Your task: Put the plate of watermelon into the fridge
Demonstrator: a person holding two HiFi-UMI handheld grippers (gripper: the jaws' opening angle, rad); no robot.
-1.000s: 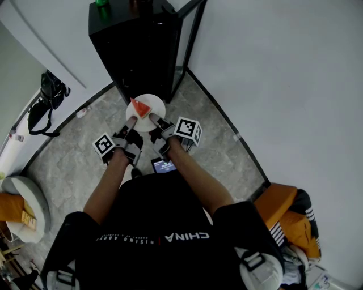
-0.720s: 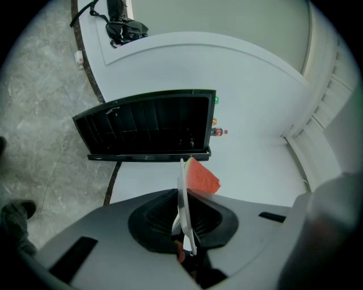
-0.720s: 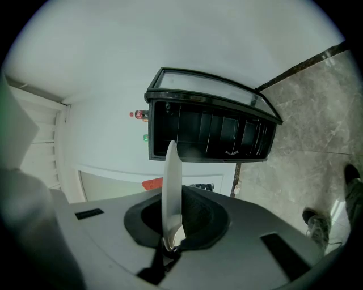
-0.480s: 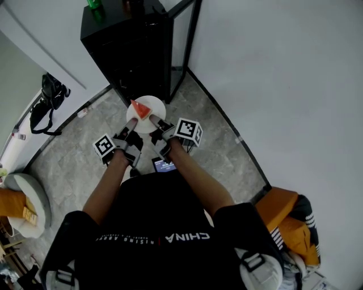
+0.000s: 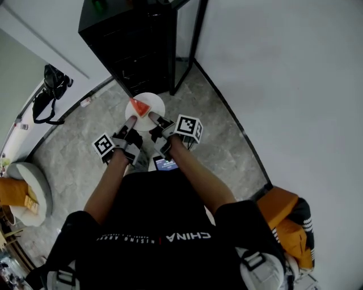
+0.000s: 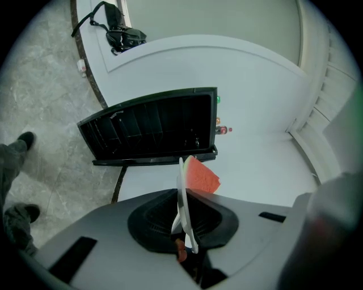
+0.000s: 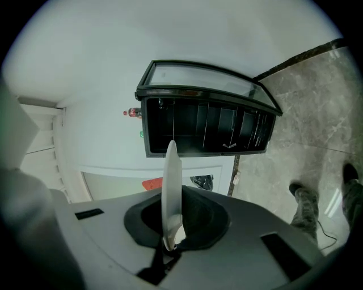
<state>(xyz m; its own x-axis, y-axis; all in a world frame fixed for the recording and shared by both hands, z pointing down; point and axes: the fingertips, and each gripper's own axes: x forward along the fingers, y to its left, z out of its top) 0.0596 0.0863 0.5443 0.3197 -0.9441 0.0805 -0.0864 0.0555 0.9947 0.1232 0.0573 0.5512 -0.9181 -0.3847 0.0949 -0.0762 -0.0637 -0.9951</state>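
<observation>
A white plate (image 5: 148,105) carries a red watermelon wedge (image 5: 139,107) and hangs level above the floor, held from both sides. My left gripper (image 5: 131,119) is shut on the plate's near left rim. My right gripper (image 5: 152,116) is shut on its near right rim. The left gripper view shows the plate (image 6: 182,195) edge-on between the jaws, with the watermelon (image 6: 200,175) beyond it. In the right gripper view the plate (image 7: 171,187) is also edge-on. The black fridge (image 5: 135,42) stands just ahead, its glass door (image 5: 190,34) swung open to the right.
A white wall runs along the right. On the floor at the left lies a black bag (image 5: 47,90), with a round grey cushion (image 5: 27,195) nearer. An orange bag (image 5: 289,218) sits at the lower right. A green bottle (image 5: 99,4) stands on the fridge top.
Both grippers have carried the plate a little closer to the fridge, which now looks nearer and larger. The grip on the plate is unchanged.
</observation>
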